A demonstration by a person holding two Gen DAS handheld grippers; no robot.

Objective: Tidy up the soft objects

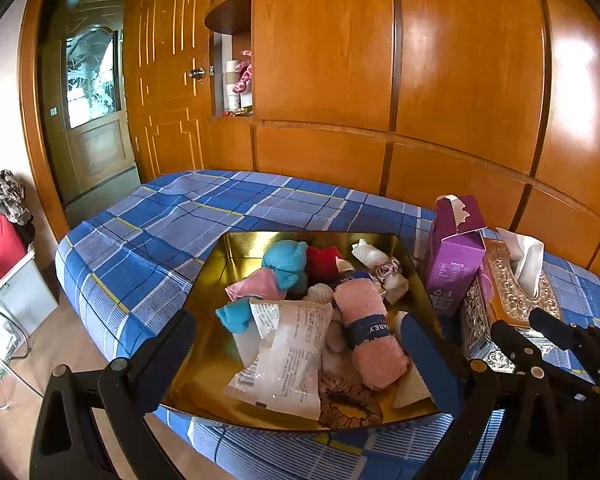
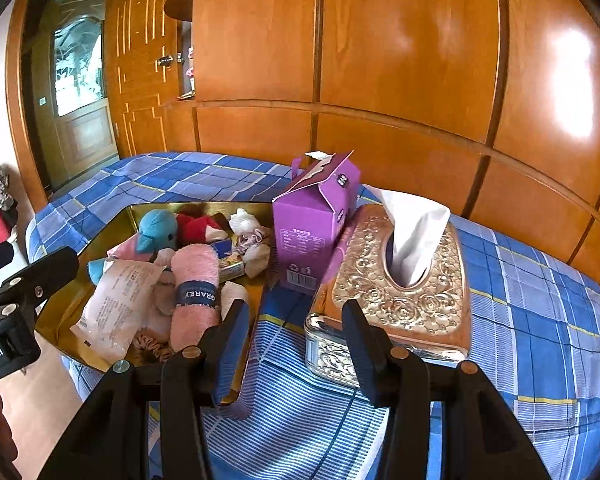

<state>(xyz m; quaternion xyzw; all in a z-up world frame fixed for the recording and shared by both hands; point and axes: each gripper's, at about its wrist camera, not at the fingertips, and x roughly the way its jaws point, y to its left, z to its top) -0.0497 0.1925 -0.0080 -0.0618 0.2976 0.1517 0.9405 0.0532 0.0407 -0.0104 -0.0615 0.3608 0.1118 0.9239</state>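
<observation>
A gold tray [image 1: 204,280] lies on the blue plaid bed, piled with soft things. Among them are a pink rolled towel [image 1: 370,332] with a navy band, a blue plush toy [image 1: 288,260], a red piece [image 1: 322,262], a plastic packet [image 1: 292,356] and a brown scrunchie [image 1: 350,404]. My left gripper [image 1: 296,344] hovers over the tray's near side, open wide and empty. My right gripper [image 2: 296,316] is open over the sheet between the tray [image 2: 60,312] and the tissue box, holding nothing. Its left finger overlaps the tray's right rim. The towel [image 2: 194,288] lies just left of it.
A torn-open purple carton [image 2: 314,228] stands right of the tray, against an ornate tissue box [image 2: 400,280]. A wooden wardrobe wall [image 2: 380,60] runs behind the bed. A red box [image 1: 0,248] and clutter sit on the floor at left.
</observation>
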